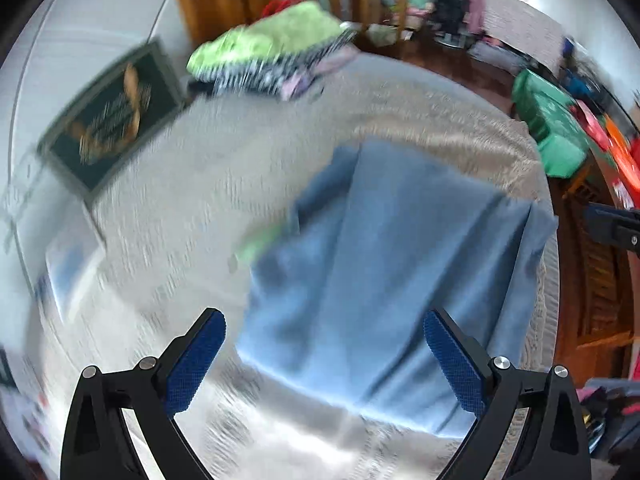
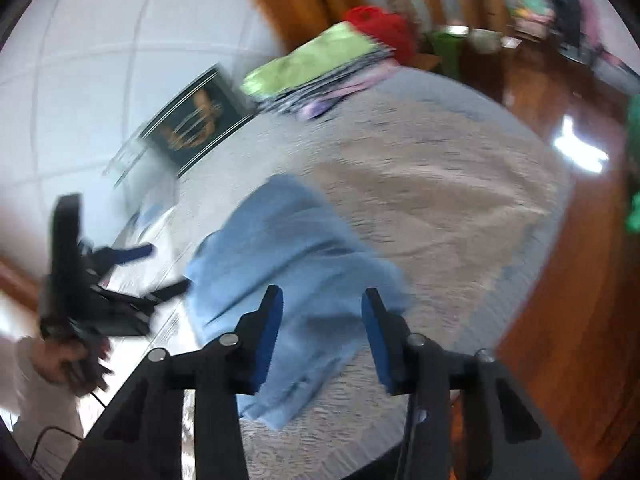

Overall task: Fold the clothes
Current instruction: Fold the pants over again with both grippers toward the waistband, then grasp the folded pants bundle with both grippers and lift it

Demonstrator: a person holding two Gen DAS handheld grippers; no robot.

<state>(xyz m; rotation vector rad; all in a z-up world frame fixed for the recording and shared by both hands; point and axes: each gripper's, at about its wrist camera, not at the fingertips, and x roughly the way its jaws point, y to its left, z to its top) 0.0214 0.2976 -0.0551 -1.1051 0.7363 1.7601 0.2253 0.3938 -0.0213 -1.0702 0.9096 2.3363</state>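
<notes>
A light blue garment (image 1: pixel 384 264) lies folded on the beige textured tabletop (image 1: pixel 224 168). My left gripper (image 1: pixel 324 318) hovers above its near edge, jaws wide open with nothing between the blue pads. In the right wrist view the same blue garment (image 2: pixel 288 256) lies below my right gripper (image 2: pixel 322 298), whose jaws stand partly apart with no cloth pinched between them. The left gripper (image 2: pixel 160 268) shows at the left of that view, held by a hand (image 2: pixel 68 360). The right gripper's black body pokes in at the right edge of the left wrist view. Both views are motion-blurred.
A stack of folded clothes topped by a lime-green piece (image 1: pixel 276 44) sits at the table's far side, with a red item (image 2: pixel 384 28) behind it. A dark framed picture (image 1: pixel 112 116) leans on the white wall. Green bags (image 1: pixel 552 128) and wooden floor (image 2: pixel 560 320) lie to the right.
</notes>
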